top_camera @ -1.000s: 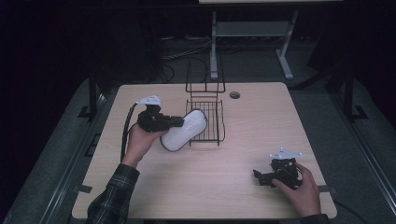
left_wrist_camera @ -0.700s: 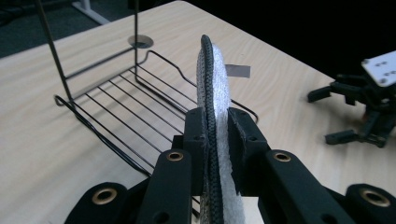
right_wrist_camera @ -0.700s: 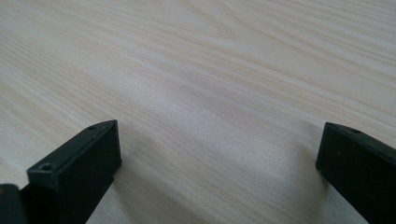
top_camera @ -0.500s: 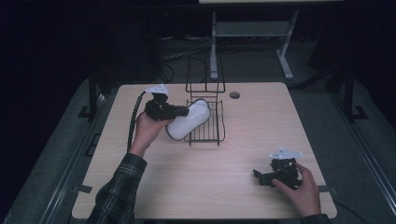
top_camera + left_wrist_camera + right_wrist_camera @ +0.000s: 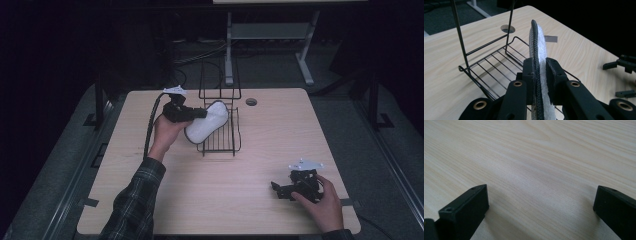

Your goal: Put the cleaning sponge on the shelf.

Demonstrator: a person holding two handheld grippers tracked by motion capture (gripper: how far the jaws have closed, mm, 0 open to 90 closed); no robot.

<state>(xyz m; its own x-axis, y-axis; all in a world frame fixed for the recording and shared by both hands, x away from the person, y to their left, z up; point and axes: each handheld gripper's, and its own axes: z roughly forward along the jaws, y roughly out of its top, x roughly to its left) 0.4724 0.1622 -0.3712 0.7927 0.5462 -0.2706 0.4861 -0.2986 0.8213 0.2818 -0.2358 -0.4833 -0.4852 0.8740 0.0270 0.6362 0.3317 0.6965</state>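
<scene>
My left gripper (image 5: 202,114) is shut on a flat white oval pad with a dark rim (image 5: 209,126), held on edge. It hangs over the left side of a black wire rack (image 5: 222,144) at the middle back of the table. In the left gripper view the pad (image 5: 538,42) stands upright between the jaws of the left gripper (image 5: 539,66), with the rack's floor (image 5: 489,63) just beyond and below. My right gripper (image 5: 276,189) rests on the table at the front right. Its jaws stand wide apart in the right gripper view (image 5: 540,197), with bare wood between them.
The wooden table (image 5: 280,135) has a round cable hole (image 5: 251,101) behind the rack. The rack's tall wire back (image 5: 220,80) rises at its far end. A metal stand (image 5: 270,35) sits on the floor beyond the table. The right gripper (image 5: 624,63) appears far right in the left gripper view.
The left hand has carried the white pad away from the person and a little right, up against the rack's left side. The right hand has stayed put.
</scene>
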